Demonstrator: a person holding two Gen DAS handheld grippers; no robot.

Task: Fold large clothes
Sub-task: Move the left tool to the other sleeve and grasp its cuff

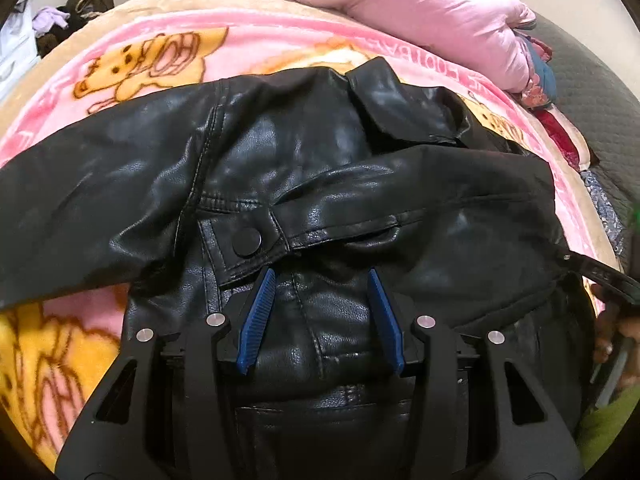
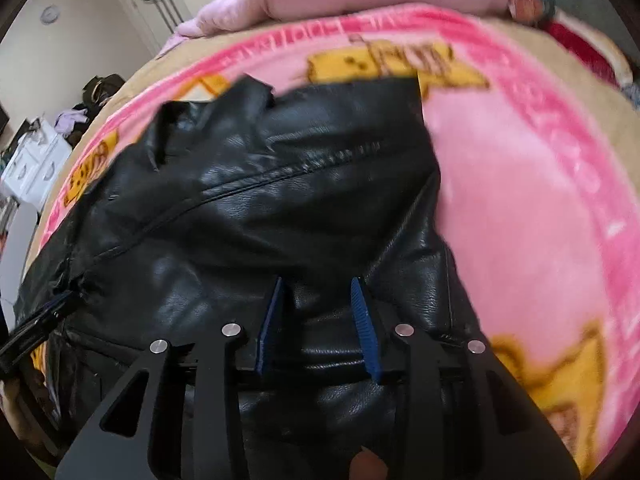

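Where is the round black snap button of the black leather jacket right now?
In the left wrist view the round black snap button sits left of centre on the black leather jacket, on a pocket flap just above the left gripper.

Left tool (image 1: 322,276) and right tool (image 2: 318,284) both angle downward, jaws parted.

Bed covered by pink fleece blanket (image 1: 152,40) with yellow cartoon bears. Black leather jacket (image 1: 320,160) lay spread on it; pale pink padded quilt (image 1: 400,4) bunched at far edge.
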